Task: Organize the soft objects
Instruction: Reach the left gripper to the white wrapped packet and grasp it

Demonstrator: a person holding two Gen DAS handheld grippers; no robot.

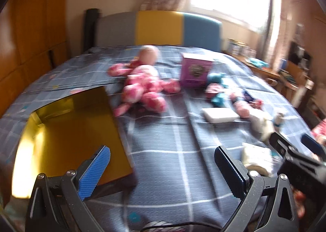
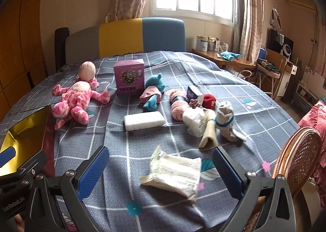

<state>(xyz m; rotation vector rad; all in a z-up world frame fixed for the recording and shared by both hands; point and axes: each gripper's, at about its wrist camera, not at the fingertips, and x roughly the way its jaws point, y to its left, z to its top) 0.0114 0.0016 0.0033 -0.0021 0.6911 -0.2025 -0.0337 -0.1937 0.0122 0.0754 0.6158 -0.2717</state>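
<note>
— Containers first: what is on the bed?

— One open box with a shiny gold lining at the near left (its inside shows only bare gold walls and floor). A closed purple carton stands upright toward the far middle.

— And the soft things?

— All out on the bedspread. A pink spotted plush doll lies just right of the gold box. A teal and pink plush lies beside the purple carton, on its right. A white sponge block rests in the middle. Right of it is a cluster: pink yarn, a small blue-and-white box, a red ball of yarn, a white bundle and a small white plush with a teal collar. A cream plastic packet lies nearest.

— Where are the grippers?

— The left gripper hangs low over the near bedspread, beside the gold box's right edge, fingers spread wide and holding nothing. The right gripper is level with it on the right, fingers also wide apart, with the cream packet lying between them; whether they touch it I cannot tell.
</note>
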